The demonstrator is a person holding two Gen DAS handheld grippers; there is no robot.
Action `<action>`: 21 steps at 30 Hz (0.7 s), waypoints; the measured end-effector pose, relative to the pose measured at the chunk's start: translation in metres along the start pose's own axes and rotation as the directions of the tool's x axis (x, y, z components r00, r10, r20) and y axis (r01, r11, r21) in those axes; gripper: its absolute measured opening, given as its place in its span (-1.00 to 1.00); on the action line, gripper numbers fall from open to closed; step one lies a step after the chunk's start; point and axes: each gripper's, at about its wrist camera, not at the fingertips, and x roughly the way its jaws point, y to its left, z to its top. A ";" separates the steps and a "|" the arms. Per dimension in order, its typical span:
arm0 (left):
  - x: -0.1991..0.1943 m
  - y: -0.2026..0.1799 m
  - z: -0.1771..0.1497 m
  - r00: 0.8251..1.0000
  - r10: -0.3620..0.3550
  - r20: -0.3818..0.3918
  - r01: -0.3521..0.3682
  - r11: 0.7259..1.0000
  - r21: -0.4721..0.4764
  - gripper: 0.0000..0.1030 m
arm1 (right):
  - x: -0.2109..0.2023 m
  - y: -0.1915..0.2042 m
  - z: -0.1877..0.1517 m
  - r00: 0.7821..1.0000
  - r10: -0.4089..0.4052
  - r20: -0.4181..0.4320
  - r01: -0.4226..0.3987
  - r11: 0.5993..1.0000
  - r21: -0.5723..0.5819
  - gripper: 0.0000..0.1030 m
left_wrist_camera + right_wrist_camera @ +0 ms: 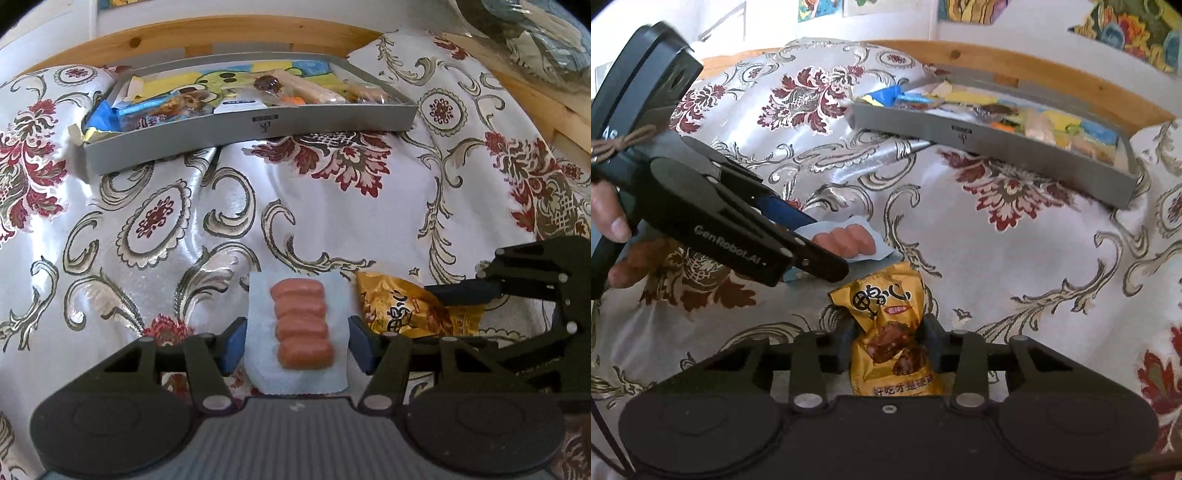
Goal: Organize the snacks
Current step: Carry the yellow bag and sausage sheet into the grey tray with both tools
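Note:
A clear pack of small pink sausages (301, 328) lies lengthwise between my left gripper's (297, 347) blue pads, which press on its two edges. In the right wrist view the same pack (849, 238) sticks out past the left gripper (827, 247). My right gripper (890, 343) is shut on a yellow snack packet (886, 306), pinching its middle, just above the floral cloth. From the left wrist view this packet (399, 310) lies right of the sausages with the right gripper (443, 310) on it. A grey tray (258, 125) (960, 136) holding several snacks sits at the back.
A white cloth with red floral pattern (332, 206) covers the surface, rumpled below the tray. A wooden rail (221, 33) runs behind the tray. A plastic bag (535, 37) lies at the far right. A person's hand (609, 221) holds the left gripper's handle.

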 end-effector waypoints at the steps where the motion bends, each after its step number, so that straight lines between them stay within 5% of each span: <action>1: -0.001 0.000 0.000 1.000 -0.001 0.002 0.001 1.000 -0.005 0.20 | -0.002 0.003 0.000 1.000 -0.014 0.011 0.014 1.000 -0.008 -0.22; 21: -0.036 0.021 0.013 0.992 0.014 0.128 0.007 0.986 -0.165 0.20 | -0.025 -0.004 0.035 0.971 -0.139 0.195 0.130 0.990 0.057 -0.22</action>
